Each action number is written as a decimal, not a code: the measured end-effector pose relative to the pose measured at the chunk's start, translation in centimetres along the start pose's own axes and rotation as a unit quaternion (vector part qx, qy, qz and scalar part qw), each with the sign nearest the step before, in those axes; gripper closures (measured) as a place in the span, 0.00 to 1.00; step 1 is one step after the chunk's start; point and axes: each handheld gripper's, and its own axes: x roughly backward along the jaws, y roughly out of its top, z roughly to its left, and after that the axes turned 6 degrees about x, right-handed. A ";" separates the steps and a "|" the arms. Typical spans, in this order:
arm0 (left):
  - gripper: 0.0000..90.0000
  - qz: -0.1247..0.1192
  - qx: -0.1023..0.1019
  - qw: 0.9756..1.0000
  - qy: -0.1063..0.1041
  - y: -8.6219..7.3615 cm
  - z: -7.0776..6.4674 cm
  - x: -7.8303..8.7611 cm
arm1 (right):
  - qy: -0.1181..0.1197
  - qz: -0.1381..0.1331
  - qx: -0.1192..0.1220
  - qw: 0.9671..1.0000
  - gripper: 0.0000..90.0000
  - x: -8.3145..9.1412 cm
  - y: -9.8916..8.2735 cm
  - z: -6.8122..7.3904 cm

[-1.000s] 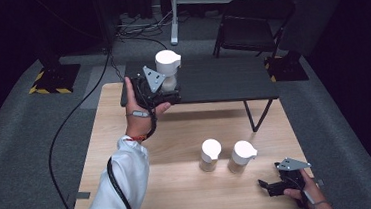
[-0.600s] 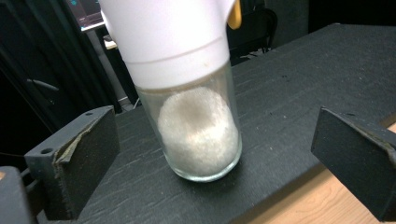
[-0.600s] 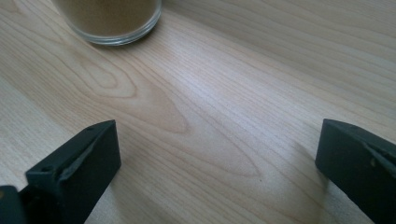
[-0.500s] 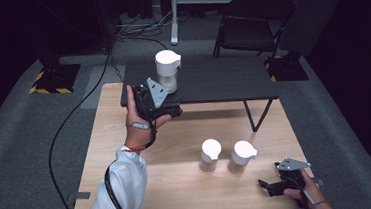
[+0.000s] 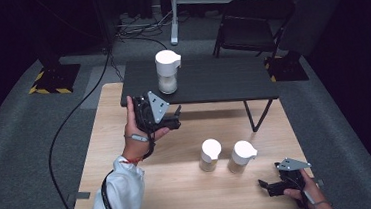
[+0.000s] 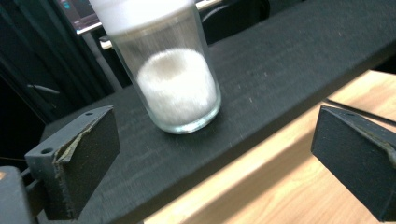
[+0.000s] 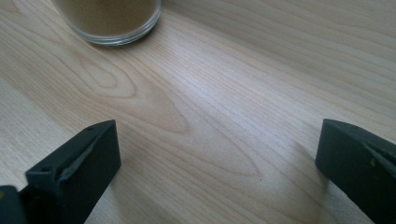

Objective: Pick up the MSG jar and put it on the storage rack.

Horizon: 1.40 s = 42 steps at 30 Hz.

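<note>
Black shelf point(image 5: 211, 80): left tool point(image 5: 172, 120) farther back.

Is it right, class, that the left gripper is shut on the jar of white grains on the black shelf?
Not quite. The left gripper is open, its jaws wide apart and short of the jar of white grains, as the left gripper view shows. The jar does stand on the black shelf.
</note>
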 end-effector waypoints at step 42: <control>0.01 0.153 -0.063 0.985 -0.045 -9.1 -2.0 1.3 | -0.001 0.000 -0.001 1.000 0.00 0.0 0.0 0.0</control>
